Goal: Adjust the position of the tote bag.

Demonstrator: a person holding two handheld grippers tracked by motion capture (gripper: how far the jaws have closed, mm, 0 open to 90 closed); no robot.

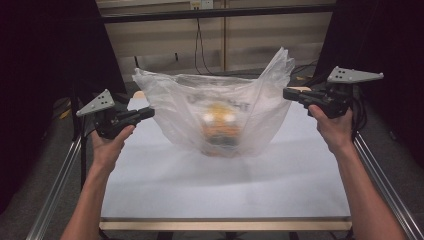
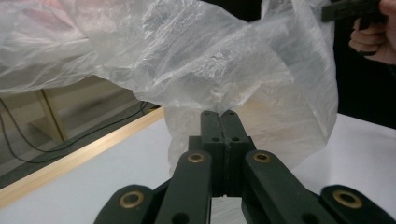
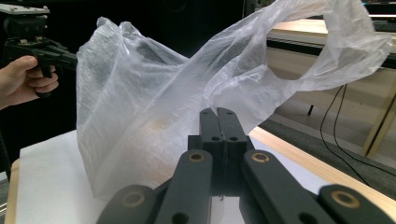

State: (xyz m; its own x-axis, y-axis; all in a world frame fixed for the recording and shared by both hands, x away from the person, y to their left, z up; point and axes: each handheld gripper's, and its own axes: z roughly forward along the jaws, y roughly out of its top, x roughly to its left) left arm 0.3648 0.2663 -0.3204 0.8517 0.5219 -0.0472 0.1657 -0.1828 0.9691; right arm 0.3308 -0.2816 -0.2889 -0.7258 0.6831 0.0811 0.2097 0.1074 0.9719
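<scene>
White table [image 1: 150, 190], dark surround. Our left gripper [image 1: 148, 113] and right gripper [image 1: 287, 93] are each clamped shut on a rim of the plastic bag [image 1: 175, 107], mid-table, holding an orange item [image 1: 220, 125]. Thin film may slip or tear, we judge.

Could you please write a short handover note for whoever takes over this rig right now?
Left gripper: jaws shut, pinching the left edge of the plastic bag.
Right gripper: jaws shut, pinching the bag's right edge, held higher than the left.
Bag: translucent, stretched open between the two grippers, its bottom resting on the white table.
Inside: a yellow-orange object, blurred through the plastic; cannot tell what it is.
Done: the object is in the bag, both sides gripped.
Left: probably lifting or closing the bag; keep both grips even so the object does not tip out.
</scene>
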